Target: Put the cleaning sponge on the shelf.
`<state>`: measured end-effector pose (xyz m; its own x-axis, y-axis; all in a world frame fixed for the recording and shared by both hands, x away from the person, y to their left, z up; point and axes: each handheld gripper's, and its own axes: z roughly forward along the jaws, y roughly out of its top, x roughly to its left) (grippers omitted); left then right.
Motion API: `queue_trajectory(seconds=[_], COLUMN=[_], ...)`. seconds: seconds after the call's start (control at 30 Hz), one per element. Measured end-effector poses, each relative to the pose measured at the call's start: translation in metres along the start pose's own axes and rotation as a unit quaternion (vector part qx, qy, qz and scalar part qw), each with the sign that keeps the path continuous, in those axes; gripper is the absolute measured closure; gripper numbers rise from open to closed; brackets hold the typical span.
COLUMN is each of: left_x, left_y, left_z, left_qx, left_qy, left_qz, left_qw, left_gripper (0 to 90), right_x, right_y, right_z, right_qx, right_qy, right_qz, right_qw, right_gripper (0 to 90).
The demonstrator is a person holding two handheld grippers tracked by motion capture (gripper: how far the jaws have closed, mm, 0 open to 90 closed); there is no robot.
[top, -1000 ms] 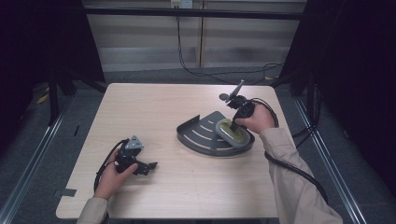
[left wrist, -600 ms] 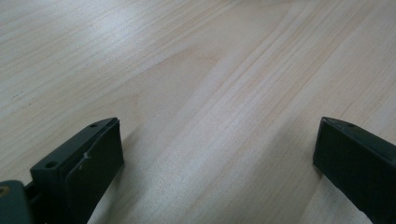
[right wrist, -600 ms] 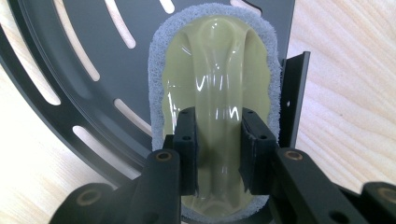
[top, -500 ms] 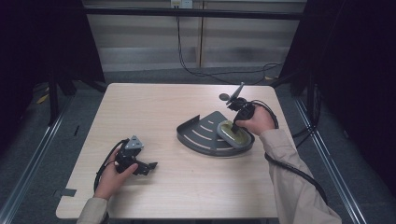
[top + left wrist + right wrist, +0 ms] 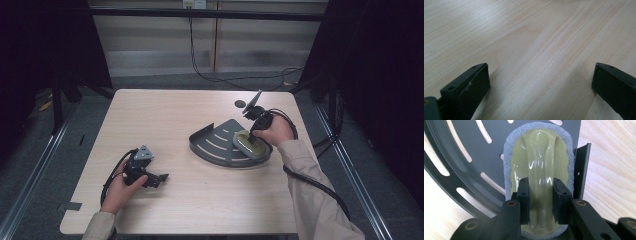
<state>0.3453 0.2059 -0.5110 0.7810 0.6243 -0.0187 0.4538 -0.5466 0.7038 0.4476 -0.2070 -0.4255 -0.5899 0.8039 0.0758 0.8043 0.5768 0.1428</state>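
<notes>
Pale wooden table (image 5: pixel 200 200) carries your dark slotted metal shelf (image 5: pixel 215 142); there your right gripper (image 5: pixel 541 195) clamps the grey-edged, olive-handled scrubber (image 5: pixel 541 157), left gripper (image 5: pixel 540 85) gapes.

- No text, label, brand, number or sign can be read in any of the three views.
- The dark slotted tray (image 5: pixel 220 145) carries no lettering that can be made out, nor does the grey-edged scrubbing pad (image 5: pixel 540 165) lying in it.
- The wooden surface (image 5: pixel 200 200) shows bare grain, without markings.
- The small dark round spot (image 5: pixel 240 104) beyond the tray is too small to tell whether it bears any writing.
</notes>
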Motion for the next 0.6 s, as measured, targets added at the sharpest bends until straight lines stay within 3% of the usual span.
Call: queue_trajectory(seconds=[0.6], left_x=[0.0], left_y=[0.0001], left_z=[0.0002], left_qx=[0.0], left_qy=[-0.001], left_qz=[0.001], left_qw=[1.0], left_gripper=[0.7], right_x=[0.0018], right_y=[0.0011], right_z=[0.0047], right_qx=[-0.002], right_qy=[-0.001], right_qz=[0.007], right_qw=[1.0], right_gripper=[71.2])
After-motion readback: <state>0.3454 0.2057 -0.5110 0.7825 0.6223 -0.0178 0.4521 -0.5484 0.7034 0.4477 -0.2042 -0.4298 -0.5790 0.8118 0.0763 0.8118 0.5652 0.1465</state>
